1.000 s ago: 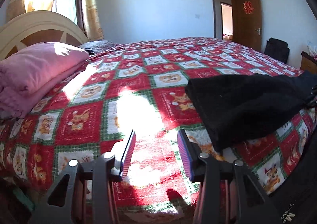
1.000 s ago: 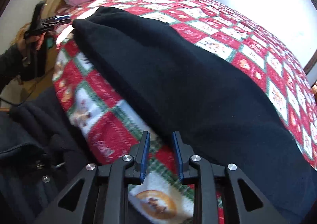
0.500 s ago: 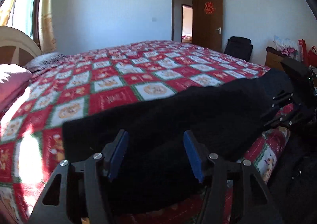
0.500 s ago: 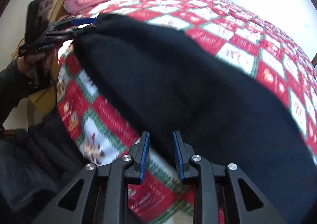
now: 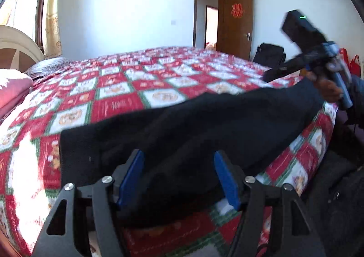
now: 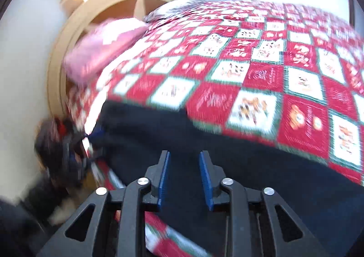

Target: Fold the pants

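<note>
Left wrist view: the left tool (image 5: 178, 176) is seen w/ blue pads spread wide, released, nothing gripped; it hovers over the near end of the black pants (image 5: 193, 127). The pants are laid lengthwise along the near edge of the bed, on the red/white/green patchwork quilt (image 5: 127, 88). At far right the right tool (image 5: 318, 56) is seen in a hand (image 5: 327, 88), raised above the far end of the pants; its jaw state can't be told here, being blurred and side-on. Only this view shows the brown door (image 5: 238, 22), w/ a red ornament, and a dark bag (image 5: 270, 54) by the wall.

Right wrist view: the right tool (image 6: 184, 177) is shown w/ pads parted, a narrower gap, released, over the black fabric (image 6: 227, 166). Headboard (image 6: 75, 36) and pink pillow (image 6: 102, 47) are shown fully here; in the left view they're cut off at the edge. The left tool (image 6: 91, 143) at the pants' far corner is badly motion-blurred; contact w/ fabric can't be told.
</note>
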### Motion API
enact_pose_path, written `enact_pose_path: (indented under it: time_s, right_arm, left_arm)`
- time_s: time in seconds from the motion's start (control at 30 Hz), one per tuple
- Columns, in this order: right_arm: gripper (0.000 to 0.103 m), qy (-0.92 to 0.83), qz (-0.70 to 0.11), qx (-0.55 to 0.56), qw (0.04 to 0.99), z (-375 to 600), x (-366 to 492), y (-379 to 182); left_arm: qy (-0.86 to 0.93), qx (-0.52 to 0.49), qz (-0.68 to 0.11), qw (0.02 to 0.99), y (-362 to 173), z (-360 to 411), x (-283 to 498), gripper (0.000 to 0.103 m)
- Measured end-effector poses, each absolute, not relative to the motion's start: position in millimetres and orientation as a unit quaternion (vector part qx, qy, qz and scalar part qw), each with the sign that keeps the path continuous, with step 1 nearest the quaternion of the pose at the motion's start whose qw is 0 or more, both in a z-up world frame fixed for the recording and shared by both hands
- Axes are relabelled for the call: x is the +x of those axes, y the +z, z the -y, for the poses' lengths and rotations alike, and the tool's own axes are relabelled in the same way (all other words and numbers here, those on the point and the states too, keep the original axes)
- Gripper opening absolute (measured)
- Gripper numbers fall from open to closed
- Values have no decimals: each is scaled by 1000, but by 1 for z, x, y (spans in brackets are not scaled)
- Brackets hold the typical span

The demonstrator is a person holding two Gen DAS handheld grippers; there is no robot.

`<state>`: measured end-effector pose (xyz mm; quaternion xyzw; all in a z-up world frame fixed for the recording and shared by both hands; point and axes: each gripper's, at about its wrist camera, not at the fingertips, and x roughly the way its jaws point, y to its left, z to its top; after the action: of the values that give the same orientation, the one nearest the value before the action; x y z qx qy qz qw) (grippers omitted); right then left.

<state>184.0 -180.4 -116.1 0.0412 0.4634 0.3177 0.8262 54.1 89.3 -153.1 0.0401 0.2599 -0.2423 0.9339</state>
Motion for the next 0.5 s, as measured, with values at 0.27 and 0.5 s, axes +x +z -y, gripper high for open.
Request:
enact_pose_path:
  time_s: [0.27, 0.5]
  right_arm:
    - [31, 303, -544, 187, 760, 146, 272, -161]
    - [27, 298, -587, 250, 710, 130, 290, -194]
  left_arm:
    - [-258, 45, -270, 927, -167, -69, 71, 79]
    - [-267, 43, -271, 924, -178, -69, 62, 81]
